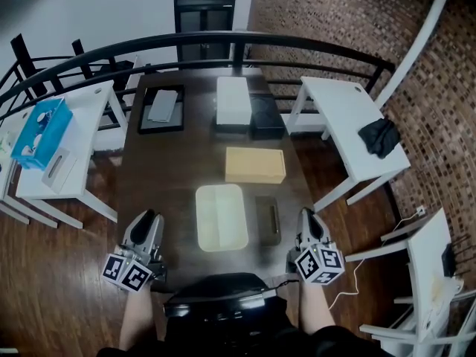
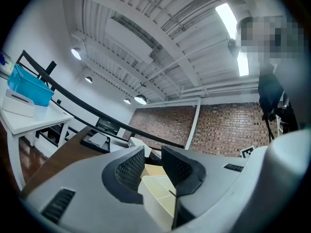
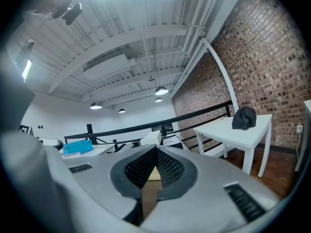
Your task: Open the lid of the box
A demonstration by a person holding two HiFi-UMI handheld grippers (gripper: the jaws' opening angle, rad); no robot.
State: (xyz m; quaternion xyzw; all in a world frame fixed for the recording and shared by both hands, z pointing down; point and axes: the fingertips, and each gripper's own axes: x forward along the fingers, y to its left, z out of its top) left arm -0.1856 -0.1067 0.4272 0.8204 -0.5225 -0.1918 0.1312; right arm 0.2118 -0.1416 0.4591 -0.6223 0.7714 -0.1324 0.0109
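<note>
Box, cream, sits on the worktop between a released left hand-held gripper and a clenched, empty right hand-held gripper, and, unbraced, may skid when its lid is pried.

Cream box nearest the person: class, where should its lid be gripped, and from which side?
Probably the lid's near short edge, coming from the person's side. The cream box lies flat, long axis pointing away, and a line across its far end may be a hinge, though that is uncertain. The left gripper, jaws apart, is to its left.
</note>
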